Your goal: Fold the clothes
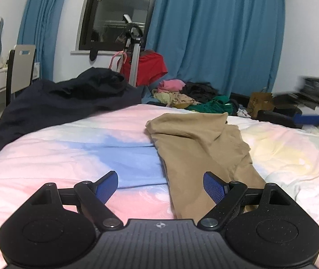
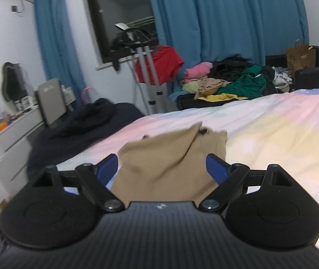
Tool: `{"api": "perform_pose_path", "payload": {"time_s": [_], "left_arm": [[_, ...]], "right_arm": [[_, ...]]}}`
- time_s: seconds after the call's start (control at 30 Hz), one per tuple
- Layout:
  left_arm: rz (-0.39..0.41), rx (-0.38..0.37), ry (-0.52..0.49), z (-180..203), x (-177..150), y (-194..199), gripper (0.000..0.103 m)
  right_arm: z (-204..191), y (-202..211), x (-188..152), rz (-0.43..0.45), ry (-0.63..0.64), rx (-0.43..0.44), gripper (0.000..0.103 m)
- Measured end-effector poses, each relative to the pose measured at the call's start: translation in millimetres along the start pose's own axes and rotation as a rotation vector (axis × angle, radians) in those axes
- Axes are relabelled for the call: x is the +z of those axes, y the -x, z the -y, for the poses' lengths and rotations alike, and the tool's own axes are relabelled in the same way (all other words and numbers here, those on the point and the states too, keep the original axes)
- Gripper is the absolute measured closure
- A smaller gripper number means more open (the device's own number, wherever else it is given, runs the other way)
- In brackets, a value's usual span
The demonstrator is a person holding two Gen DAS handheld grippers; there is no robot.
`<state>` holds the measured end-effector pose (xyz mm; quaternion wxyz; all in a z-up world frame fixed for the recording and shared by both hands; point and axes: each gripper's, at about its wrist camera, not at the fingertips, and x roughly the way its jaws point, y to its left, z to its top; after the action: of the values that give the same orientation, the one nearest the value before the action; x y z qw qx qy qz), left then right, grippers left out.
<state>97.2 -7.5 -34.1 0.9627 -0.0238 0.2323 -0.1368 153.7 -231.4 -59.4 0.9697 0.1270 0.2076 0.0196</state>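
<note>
Progress: tan garment (image 1: 202,148) lies loosely bunched, not yet a neat fold; unsorted clothes pile (image 2: 226,80) waits in the upper right of the right wrist view.
Garment place: centre of the left wrist view, on the pastel bedspread (image 1: 69,148).
Long axis: runs from the lower centre up toward the frame's middle, wider end farther away.
Left gripper (image 1: 160,185): fingers spread apart, nothing clamped.
Right gripper (image 2: 161,168): fingers apart, cloth between them, not pinched.

We're in a home bedroom: a bed (image 1: 58,148) under a pastel quilt, blue curtains (image 1: 215,33) flanking a dark window (image 1: 119,13), heaped clothes (image 2: 226,80), and a dresser (image 2: 9,141).
</note>
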Motion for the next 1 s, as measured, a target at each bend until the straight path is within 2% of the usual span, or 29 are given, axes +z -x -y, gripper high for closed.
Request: {"api": "perform_pose_path", "payload": {"time_s": [0.1,0.2,0.33,0.47,0.6,0.73,0.87,0.93,1.0], "left_arm": [[-0.003,-0.007,-0.021,8,-3,16,0.018],[-0.054,-0.045,-0.018,16,-11,31,0.018],[-0.17,-0.093,-0.005,29,-27,45,0.018],[-0.322,-0.125,0.072,31,-48,51,0.018],[-0.458,-0.138,0.2,22,-72,54,0.019],[-0.577,-0.154,0.302,12,-93,55,0.019],[-0.64,-0.193,0.354,10,-106,56,0.019],[-0.656,-0.215,0.385,7,-110,59,0.019],[-0.678,-0.241,0.423,3,-115,62,0.02]], "right_arm": [[1,47,-32,-0.017,-0.028,0.019,0.016],[12,81,-68,-0.06,-0.093,0.033,0.016],[40,92,-109,-0.184,-0.208,0.02,0.016],[68,82,-143,-0.366,-0.406,0.042,0.016],[74,75,-157,-0.448,-0.502,0.116,0.016],[75,63,-174,-0.573,-0.584,0.199,0.016],[69,64,-178,-0.611,-0.584,0.221,0.015],[66,68,-179,-0.623,-0.577,0.221,0.022],[65,74,-181,-0.638,-0.589,0.228,0.024]]}}
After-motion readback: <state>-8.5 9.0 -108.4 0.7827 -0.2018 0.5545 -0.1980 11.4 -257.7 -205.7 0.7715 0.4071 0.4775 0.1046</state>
